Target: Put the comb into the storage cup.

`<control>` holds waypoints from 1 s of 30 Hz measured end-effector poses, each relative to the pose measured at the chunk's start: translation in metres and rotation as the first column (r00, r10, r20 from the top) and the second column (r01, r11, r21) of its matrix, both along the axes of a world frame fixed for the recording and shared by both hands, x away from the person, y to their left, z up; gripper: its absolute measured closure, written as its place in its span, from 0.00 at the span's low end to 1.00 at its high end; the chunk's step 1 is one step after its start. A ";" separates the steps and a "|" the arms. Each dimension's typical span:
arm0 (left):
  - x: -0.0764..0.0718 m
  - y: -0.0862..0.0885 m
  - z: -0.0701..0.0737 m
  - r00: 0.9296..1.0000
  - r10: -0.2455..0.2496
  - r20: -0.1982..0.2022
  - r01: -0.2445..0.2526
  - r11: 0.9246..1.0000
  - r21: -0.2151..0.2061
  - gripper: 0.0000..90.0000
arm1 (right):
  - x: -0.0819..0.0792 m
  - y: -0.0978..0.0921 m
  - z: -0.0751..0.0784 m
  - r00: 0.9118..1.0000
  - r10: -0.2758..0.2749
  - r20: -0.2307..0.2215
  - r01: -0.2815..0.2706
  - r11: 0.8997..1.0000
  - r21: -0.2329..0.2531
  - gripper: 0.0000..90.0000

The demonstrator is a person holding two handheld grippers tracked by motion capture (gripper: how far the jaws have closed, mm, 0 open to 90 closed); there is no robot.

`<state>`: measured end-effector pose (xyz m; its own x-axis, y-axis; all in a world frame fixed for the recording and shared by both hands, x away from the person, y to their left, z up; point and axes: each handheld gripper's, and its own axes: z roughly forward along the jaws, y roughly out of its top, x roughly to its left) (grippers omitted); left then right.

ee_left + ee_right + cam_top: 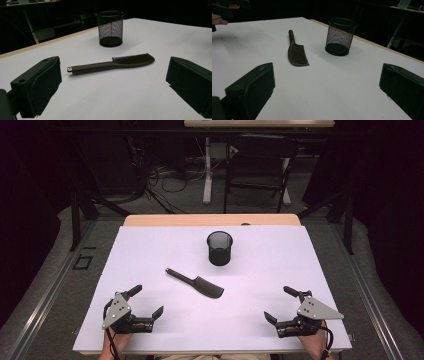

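A dark comb with a long handle [196, 283] lies flat near the middle of the white table [150, 250]; its handle points to the far left. Behind it stands an upright black mesh cup [220, 248], which looks empty. My left gripper [146, 301] rests at the near left, open, with nothing between its jaws. My right gripper [281, 304] rests at the near right, also open and empty. In the left gripper view the comb [112, 64] lies ahead of the jaws, the cup [110, 28] beyond it. In the right gripper view the comb [296, 51] and cup [340, 36] lie ahead.
The white sheet ends at a wooden strip along the far edge [210, 219]. Beyond the table stand a chair [260, 165], a desk leg and loose cables on the floor. Metal rails run along both sides of the table.
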<state>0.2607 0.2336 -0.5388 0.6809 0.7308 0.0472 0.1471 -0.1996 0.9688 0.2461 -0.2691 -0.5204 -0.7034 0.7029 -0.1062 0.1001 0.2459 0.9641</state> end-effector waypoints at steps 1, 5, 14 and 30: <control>0.000 0.000 0.000 1.000 -0.001 -0.001 0.001 1.000 0.003 0.00 | 0.000 0.000 0.000 1.000 0.003 -0.002 -0.003 1.000 0.001 0.00; 0.001 -0.001 0.000 1.000 -0.002 -0.004 0.002 1.000 0.009 0.00 | 0.001 0.001 0.000 1.000 0.006 -0.010 -0.006 1.000 -0.010 0.00; 0.006 -0.010 -0.001 1.000 -0.018 -0.012 0.018 1.000 0.021 0.00 | 0.001 0.002 -0.001 1.000 0.006 -0.017 -0.006 1.000 -0.020 0.00; 0.018 -0.019 0.001 1.000 0.013 -0.018 -0.012 0.998 0.053 0.00 | 0.003 0.003 -0.001 1.000 0.003 -0.015 -0.003 1.000 -0.025 0.00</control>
<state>0.2788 0.2149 -0.5374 0.6727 0.7362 0.0739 0.1676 -0.2489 0.9539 0.2489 -0.2666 -0.5218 -0.7069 0.6981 -0.1134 0.1138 0.2705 0.9560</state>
